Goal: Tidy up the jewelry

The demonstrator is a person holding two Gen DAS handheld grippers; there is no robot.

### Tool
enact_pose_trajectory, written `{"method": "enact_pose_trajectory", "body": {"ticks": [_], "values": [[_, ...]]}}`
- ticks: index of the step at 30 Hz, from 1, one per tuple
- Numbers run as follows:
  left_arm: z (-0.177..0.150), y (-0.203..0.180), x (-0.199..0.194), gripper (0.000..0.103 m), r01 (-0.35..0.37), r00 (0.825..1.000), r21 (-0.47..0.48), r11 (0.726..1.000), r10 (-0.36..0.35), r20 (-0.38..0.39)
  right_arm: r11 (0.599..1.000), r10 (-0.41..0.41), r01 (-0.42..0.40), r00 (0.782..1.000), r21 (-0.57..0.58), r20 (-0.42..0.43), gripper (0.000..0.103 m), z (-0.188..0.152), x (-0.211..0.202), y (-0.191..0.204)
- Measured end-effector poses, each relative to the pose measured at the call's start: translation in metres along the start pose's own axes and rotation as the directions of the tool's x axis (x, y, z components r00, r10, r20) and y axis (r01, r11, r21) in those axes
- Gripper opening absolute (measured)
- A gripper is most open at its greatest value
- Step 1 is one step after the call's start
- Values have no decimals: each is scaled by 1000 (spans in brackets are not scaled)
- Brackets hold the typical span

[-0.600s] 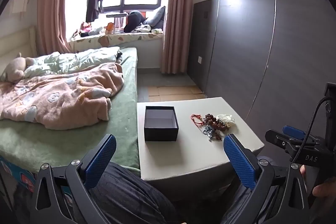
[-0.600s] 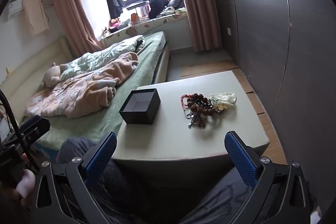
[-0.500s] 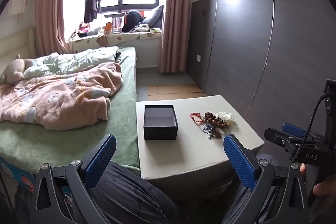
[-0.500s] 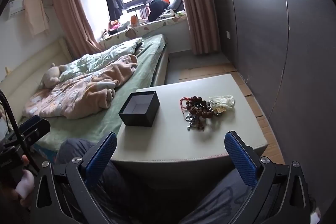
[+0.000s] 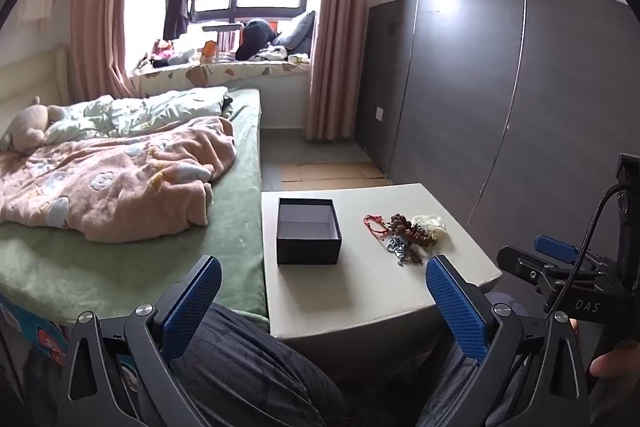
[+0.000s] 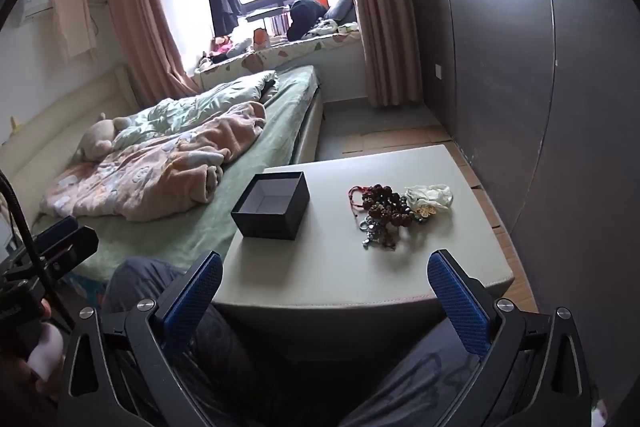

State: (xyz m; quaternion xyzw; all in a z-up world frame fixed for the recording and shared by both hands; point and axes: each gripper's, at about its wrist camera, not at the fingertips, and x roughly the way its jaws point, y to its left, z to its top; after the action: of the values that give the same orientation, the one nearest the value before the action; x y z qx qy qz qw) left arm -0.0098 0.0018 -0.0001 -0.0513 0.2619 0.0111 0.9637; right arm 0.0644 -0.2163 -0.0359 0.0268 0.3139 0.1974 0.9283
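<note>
A tangled jewelry heap (image 6: 390, 213) lies on the pale counter (image 6: 320, 267), right of an open, empty black box (image 6: 272, 205); single pieces are hard to separate. Left gripper (image 5: 320, 301) and right gripper (image 6: 326, 297) hover near the counter's front edge, fingers spread wide, holding nothing.

Two black claw frames with silver screws and blue textured pads (image 5: 456, 303). The right claw (image 5: 560, 259) carries white "DAS" lettering and a black cable. The person wears dark grey patterned trousers (image 6: 224, 359).
</note>
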Motion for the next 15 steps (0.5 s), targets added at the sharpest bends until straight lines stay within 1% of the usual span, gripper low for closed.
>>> {"method": "enact_pose_trajectory", "body": {"ticks": [6,15], "values": [[-1,4,-2,102,2,1000,3,1000,-2,-6,1000,-3,3,1000,4,9,103,0,-1,-1],[-3,7,-2,102,6,1000,-6,1000,-6,-7,1000,-28,28,999,-7,18,103,-1,-5,3]]}}
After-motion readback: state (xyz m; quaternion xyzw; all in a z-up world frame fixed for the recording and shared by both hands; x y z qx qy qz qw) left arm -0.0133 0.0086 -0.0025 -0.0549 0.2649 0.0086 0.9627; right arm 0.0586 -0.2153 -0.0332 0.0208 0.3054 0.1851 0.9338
